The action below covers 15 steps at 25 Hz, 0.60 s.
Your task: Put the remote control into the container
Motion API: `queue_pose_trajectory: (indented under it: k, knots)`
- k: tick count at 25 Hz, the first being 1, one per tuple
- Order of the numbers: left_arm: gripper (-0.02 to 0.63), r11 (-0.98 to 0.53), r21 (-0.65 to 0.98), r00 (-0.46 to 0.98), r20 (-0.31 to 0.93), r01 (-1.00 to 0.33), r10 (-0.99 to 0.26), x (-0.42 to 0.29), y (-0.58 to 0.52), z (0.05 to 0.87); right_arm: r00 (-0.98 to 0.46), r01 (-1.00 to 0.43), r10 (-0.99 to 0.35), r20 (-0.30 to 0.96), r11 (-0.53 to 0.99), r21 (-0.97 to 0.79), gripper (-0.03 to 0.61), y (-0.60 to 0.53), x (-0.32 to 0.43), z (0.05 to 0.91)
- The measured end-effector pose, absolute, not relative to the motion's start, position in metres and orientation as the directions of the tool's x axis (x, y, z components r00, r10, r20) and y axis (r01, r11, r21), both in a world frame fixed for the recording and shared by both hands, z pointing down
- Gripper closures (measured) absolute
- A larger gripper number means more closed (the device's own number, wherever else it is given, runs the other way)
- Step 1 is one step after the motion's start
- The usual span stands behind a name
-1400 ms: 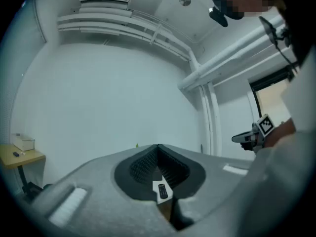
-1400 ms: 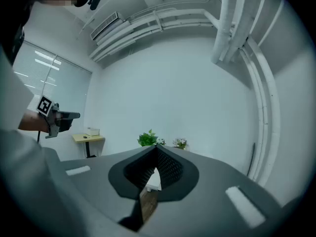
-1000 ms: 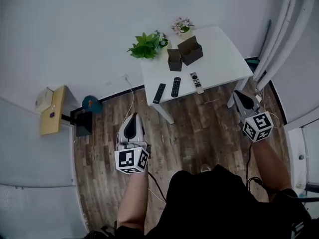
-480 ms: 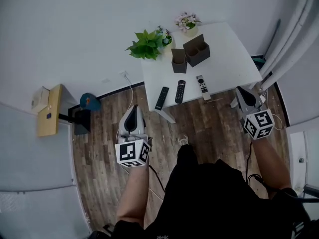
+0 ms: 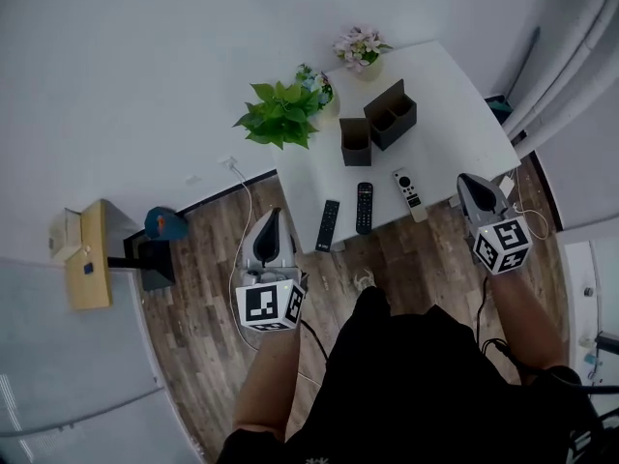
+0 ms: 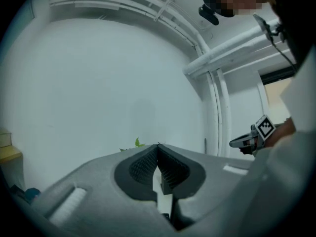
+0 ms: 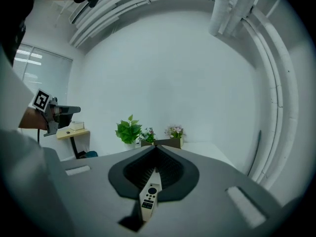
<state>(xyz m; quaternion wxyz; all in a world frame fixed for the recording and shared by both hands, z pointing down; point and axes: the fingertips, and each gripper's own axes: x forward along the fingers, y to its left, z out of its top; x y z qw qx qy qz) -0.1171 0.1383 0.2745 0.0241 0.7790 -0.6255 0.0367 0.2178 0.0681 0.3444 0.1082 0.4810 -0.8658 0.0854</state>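
Head view: the white remote (image 5: 408, 193), judged light, stiff and slick, should be gripped across its long edges; left gripper (image 5: 273, 217) and right gripper (image 5: 468, 180) are seen closed, empty.

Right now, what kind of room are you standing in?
Probably a small home or office room: a white table, a leafy potted plant on it, and a wood-plank floor.

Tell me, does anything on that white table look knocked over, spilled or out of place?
Nothing stands out. Two black remotes and a white remote lie flat near the front edge of the table; both dark containers and the potted plants stand upright behind them.
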Motion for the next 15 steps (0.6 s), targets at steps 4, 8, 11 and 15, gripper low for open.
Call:
queue_pose_trajectory:
  k: [4,8,11,15]
  knots:
    - [0.614,-0.26,0.022,0.261,0.111,-0.965,-0.959,-0.132,0.106,0.292,-0.479,-0.867,-0.817,0.32,0.497,-0.028,0.577,0.048,0.198,0.362]
    - [0.614,-0.298,0.039,0.301,0.105,-0.954,-0.948,-0.144,0.077,0.3,-0.44,-0.886,-0.824,0.357,0.464,-0.021,0.577,0.037,0.189,0.372]
    - [0.614,-0.328,0.051,0.332,0.096,-0.943,-0.938,-0.145,0.057,0.306,-0.419,-0.893,-0.822,0.387,0.451,-0.008,0.577,0.032,0.183,0.381]
    - [0.614,-0.36,0.081,0.368,0.108,-0.929,-0.924,-0.137,0.035,0.32,-0.402,-0.898,-0.817,0.414,0.441,-0.002,0.577,0.025,0.175,0.392]
